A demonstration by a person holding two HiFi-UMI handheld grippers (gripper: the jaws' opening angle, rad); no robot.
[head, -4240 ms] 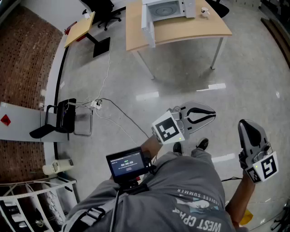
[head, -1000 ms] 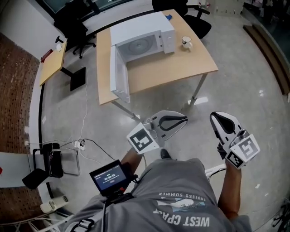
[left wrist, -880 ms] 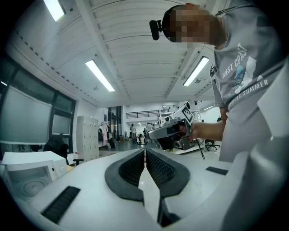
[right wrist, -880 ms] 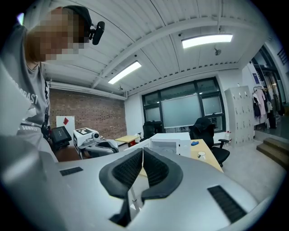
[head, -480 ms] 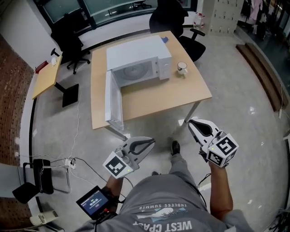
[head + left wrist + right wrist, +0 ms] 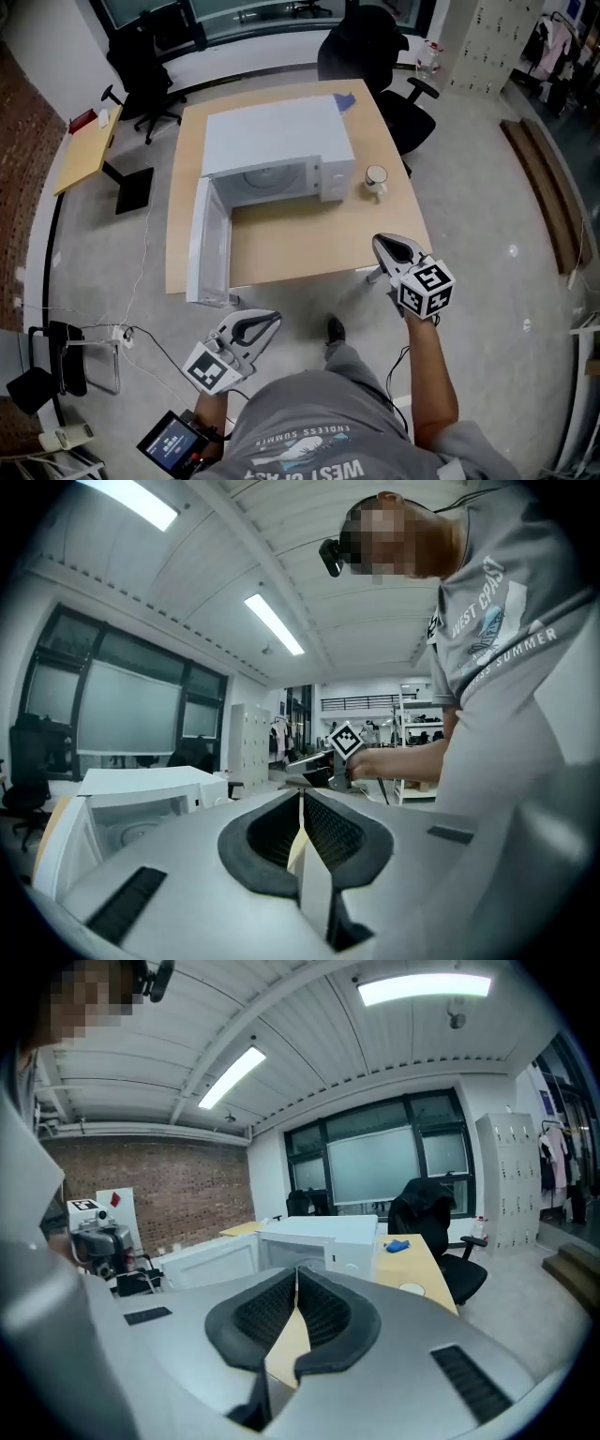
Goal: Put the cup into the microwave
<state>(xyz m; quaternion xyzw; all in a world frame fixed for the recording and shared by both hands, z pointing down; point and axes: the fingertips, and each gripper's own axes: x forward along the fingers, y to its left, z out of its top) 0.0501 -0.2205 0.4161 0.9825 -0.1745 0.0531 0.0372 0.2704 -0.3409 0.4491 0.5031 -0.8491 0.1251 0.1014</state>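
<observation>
Left gripper point(image 6: 301, 799), fingers point(image 6: 328, 832) together (nothing between); white microwave point(image 6: 141, 794) standing open at left; right gripper point(image 6: 300, 766) beyond

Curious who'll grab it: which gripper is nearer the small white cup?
Right. The right gripper sits by the wooden table, short of the small white cup; the left gripper hangs farther left.

A pale wooden worktop point(image 6: 291, 253) stands on a glossy grey floor point(image 6: 487, 309) in an office, with black swivel chairs point(image 6: 370, 47) behind it and a smaller desk point(image 6: 89, 150) off to one side. A brick wall point(image 6: 178, 1194), dark-framed windows point(image 6: 384, 1171) and tall lockers point(image 6: 502, 1180) ring the room under ceiling strip lights point(image 6: 422, 988).
</observation>
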